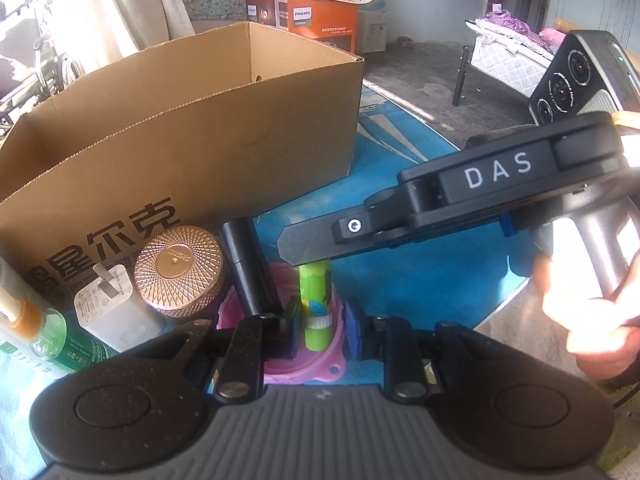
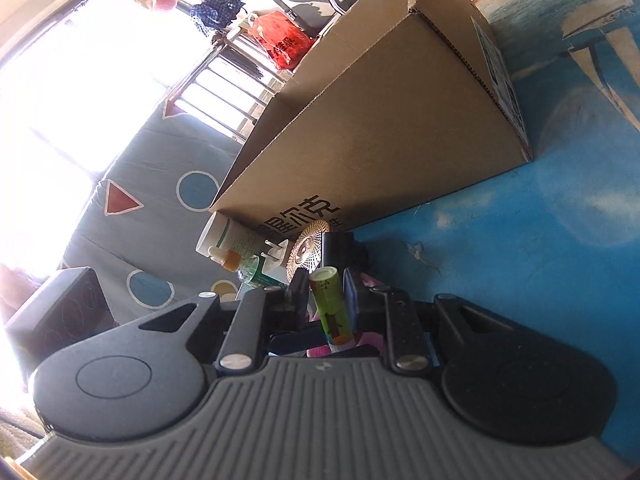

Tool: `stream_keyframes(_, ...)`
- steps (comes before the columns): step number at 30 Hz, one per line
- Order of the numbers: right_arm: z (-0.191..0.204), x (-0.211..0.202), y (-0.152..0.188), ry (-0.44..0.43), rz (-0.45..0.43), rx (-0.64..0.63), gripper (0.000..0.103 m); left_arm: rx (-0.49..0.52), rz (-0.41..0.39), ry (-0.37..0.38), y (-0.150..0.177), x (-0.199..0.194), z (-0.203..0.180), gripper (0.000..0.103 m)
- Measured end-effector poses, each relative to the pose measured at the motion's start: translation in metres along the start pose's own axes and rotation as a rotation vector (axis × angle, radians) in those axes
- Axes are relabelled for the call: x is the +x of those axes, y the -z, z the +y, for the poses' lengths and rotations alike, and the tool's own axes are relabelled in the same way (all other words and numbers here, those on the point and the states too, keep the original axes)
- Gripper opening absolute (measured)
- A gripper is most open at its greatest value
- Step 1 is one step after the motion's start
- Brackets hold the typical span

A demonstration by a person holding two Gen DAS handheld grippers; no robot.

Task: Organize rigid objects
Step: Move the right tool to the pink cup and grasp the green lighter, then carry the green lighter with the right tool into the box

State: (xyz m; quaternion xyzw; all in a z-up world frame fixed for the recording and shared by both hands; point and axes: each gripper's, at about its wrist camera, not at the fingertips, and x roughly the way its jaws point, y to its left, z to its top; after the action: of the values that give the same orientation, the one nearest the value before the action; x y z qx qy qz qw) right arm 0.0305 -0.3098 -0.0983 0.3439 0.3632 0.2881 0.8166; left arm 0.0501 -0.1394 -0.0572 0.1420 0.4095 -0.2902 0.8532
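Right wrist view: right tongs (image 2: 325, 300) seemingly clamp the green tube (image 2: 331, 307).

Blue printed tabletop (image 1: 400, 184); open cardboard box (image 1: 192, 128), white charger (image 1: 112, 304), copper-lidded jar (image 1: 178, 268), pink dish (image 1: 304, 364)

black gripper (image 1: 298, 254), white "das" lettering, silver screw, blue pads.

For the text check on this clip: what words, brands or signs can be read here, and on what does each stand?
"DAS": on the right claw's black body.
"PHILIPS": on the orange carton behind.
"星尔克": large black characters on the cardboard box; the rest of that print is hidden.
Shipping label on the box end: too small to read.
Red bag: dark print, blurred.
Green bottle and white charger: print unreadable.
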Motion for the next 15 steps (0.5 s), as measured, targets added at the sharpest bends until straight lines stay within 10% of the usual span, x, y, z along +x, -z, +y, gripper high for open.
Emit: stream_keyframes(15,0.084,-0.022,-0.011,0.126,-0.027,-0.241,0.016,-0.008,-0.155,-0.026,0.005,-0.056,0.008,0.017)
